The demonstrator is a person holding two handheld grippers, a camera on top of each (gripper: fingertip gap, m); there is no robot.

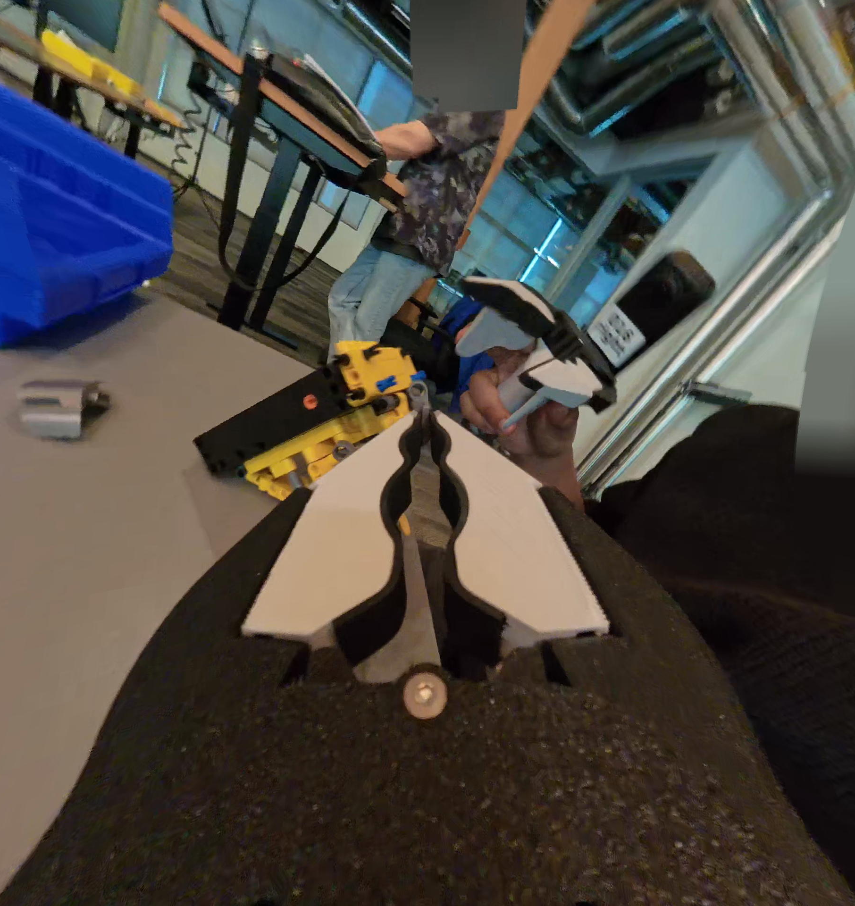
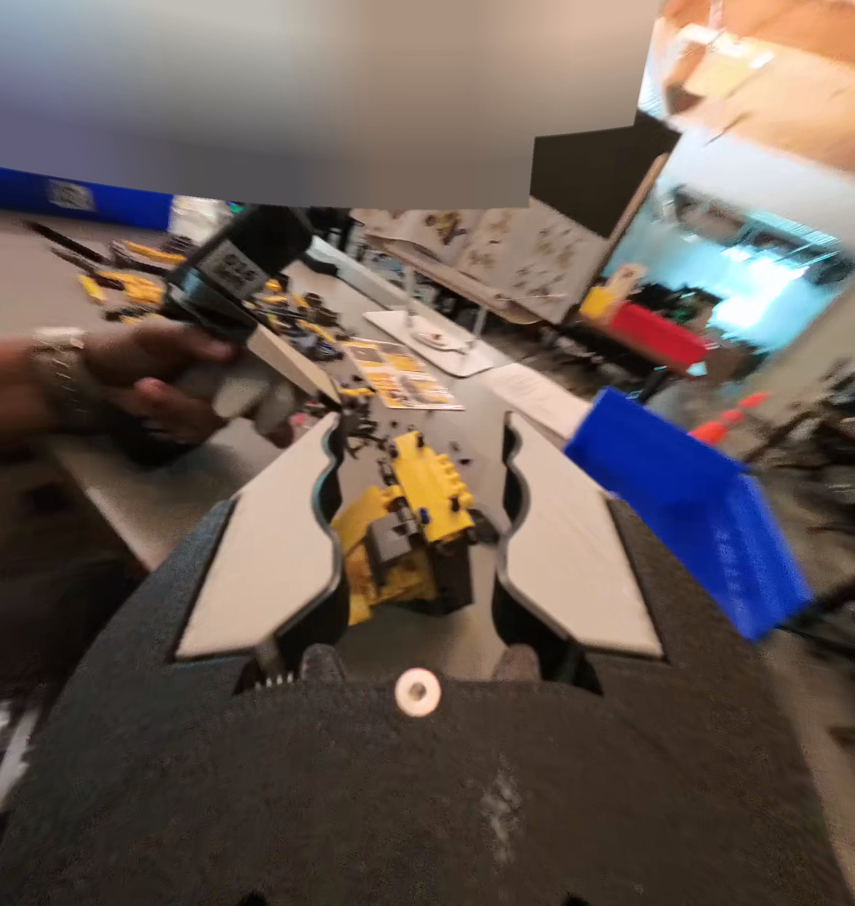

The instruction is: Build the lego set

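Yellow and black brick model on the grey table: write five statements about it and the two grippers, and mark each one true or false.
1. The left gripper is shut, its tips pinching a small grey piece at the edge of the yellow and black brick model. True.
2. The right gripper is shut on the model. False: its jaws stand wide apart, and the model shows between them.
3. A blue plastic bin stands on the grey table. True.
4. The model is red and green. False: it is yellow and black, with small blue pins.
5. A small grey metal part lies on the table apart from the model. True.
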